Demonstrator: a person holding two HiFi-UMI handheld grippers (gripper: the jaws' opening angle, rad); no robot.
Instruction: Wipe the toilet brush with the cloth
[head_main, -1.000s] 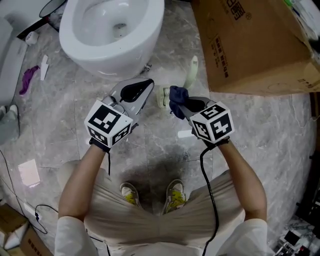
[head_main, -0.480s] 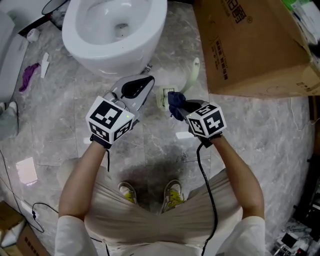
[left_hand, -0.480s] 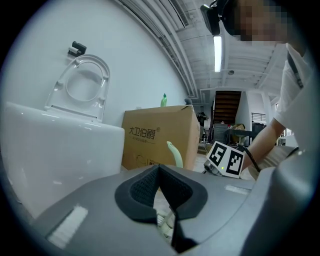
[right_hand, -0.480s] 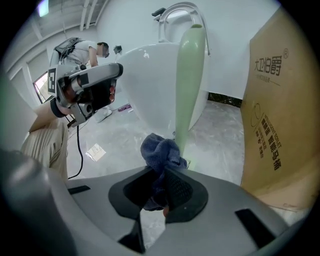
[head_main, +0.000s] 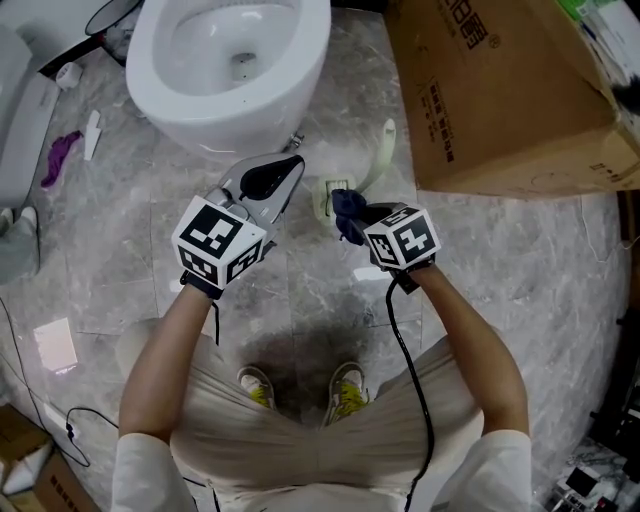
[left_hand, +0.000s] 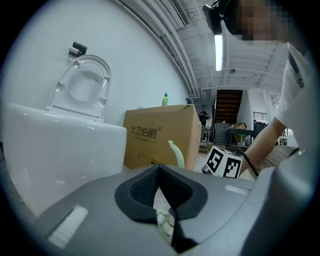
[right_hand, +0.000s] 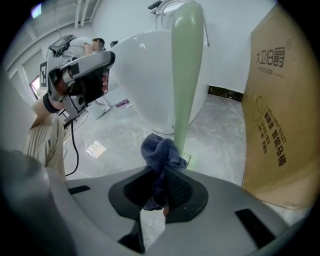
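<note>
The toilet brush has a pale green handle (head_main: 381, 152) (right_hand: 186, 75) and stands upright in its whitish holder (head_main: 324, 196) on the floor, just right of the toilet. My right gripper (head_main: 352, 215) (right_hand: 162, 172) is shut on a bunched dark blue cloth (head_main: 347, 208) (right_hand: 159, 151). The cloth sits right at the lower part of the handle; I cannot tell whether they touch. My left gripper (head_main: 295, 163) (left_hand: 159, 170) hovers left of the brush with its jaws shut and nothing between them. The handle (left_hand: 176, 152) shows beyond its tips.
A white toilet bowl (head_main: 225, 70) stands at the upper left. A big cardboard box (head_main: 500, 90) sits close on the right of the brush. A purple item (head_main: 58, 158) and a white sheet (head_main: 57, 345) lie on the marble floor at left.
My right gripper has moved forward and a little left with the cloth, closer to the brush handle. The left gripper has hardly moved.
</note>
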